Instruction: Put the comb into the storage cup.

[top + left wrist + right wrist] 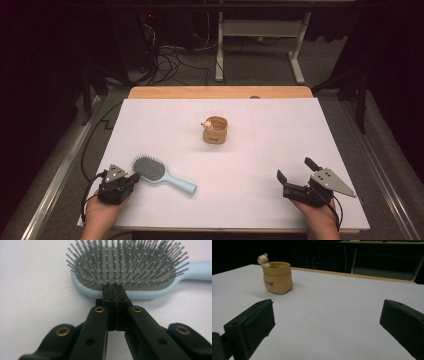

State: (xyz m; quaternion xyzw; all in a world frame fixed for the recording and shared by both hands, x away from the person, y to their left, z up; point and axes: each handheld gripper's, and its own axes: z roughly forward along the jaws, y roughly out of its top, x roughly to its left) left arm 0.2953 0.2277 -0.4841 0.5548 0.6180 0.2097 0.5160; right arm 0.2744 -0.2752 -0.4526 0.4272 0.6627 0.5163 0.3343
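— Where's the hairbrush (150, 170)?
— Flat on the white worktop (260, 150), near the front left corner, bristles up, pale blue handle pointing right. The left hand-held gripper (131, 176) has its tips right against the rim of the brush head, jaws pressed together with nothing between them.
— So what could go wrong?
— Closed like that, it can only nudge. I'd guess a push on the rounded rim could spin the brush or slide it away, and the tips could catch in the bristles.
— And the other one?
— The right hand-held gripper (296, 169) rests at the front right, jaws wide apart, empty, well clear of everything.
— Count it all for me
— One brush, one small tan pot (215, 130) with a little figure on its rim at mid-worktop, two grippers
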